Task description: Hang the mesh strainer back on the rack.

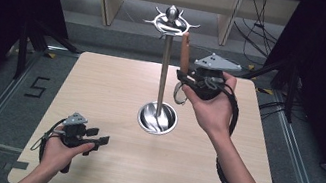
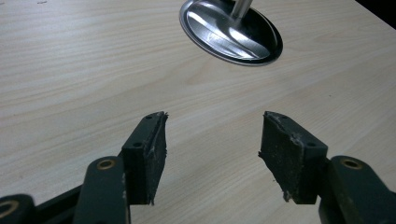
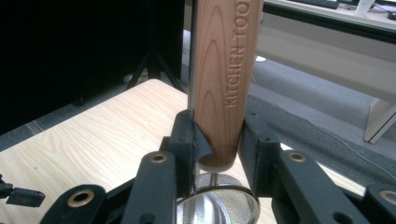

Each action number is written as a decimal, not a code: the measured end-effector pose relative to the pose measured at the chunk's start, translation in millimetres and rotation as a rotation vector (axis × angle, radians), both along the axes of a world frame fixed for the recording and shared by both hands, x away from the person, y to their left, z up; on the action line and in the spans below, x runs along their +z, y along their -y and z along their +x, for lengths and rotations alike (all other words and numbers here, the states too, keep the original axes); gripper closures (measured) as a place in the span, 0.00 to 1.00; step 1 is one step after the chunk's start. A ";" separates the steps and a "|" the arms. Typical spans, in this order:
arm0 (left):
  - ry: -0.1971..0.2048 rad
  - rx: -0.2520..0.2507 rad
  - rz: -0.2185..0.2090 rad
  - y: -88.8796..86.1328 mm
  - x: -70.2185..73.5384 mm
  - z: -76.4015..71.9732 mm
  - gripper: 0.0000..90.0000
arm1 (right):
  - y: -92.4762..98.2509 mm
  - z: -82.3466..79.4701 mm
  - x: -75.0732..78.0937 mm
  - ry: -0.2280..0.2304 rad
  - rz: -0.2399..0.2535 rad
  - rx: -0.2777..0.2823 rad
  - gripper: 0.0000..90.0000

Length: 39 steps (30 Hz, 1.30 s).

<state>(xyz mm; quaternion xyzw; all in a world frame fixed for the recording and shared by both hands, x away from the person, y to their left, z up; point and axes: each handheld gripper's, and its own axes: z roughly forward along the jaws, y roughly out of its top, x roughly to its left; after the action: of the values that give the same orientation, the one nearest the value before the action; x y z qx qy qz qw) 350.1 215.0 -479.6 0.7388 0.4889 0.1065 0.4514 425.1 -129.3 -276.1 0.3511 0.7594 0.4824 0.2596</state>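
Note:
A small strainer with a wooden handle (image 1: 185, 54) stands upright in my right gripper (image 1: 187, 78), handle up and its metal mesh ring (image 1: 180, 93) hanging below the jaws. The right gripper view shows the jaws shut on the handle's lower end (image 3: 224, 79), stamped "KITCHEN TOOL", with the mesh (image 3: 219, 205) beneath. The handle tip is close to the right of the hooked crown (image 1: 171, 21) of a chrome utensil stand, whose pole rises from a round base (image 1: 158, 117). My left gripper (image 1: 100, 142) rests low at the table's front left, open and holding nothing (image 2: 212, 140), pointing toward the base (image 2: 231, 32).
The light wooden table (image 1: 101, 85) carries just the stand. Dark curtains and tripod legs flank it on both sides, with shelving on the floor behind. A thick black cable trails from my right forearm off the front right edge.

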 end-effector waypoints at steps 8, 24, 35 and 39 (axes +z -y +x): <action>0.000 0.000 -0.001 0.1 -0.1 0.0 0.44 | 0.9 -2.0 -0.5 0.009 -0.010 0.009 0.74; -0.005 -0.002 0.003 1.1 -1.4 0.0 0.44 | 39.3 -16.3 -1.5 0.028 -0.069 -0.022 0.52; -0.013 0.004 0.019 0.2 -3.6 0.9 0.44 | 81.2 -27.9 -12.2 0.028 -0.079 -0.085 0.49; -0.016 0.006 0.029 0.2 -3.8 0.6 0.44 | 95.9 -32.6 -20.0 0.006 -0.096 -0.092 0.49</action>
<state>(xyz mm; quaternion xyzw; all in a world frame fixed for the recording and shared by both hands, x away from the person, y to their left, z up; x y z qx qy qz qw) 350.7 214.8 -483.5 0.7448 0.4930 0.1090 0.4363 392.6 -225.3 -296.1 0.3713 0.7639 0.4339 0.3006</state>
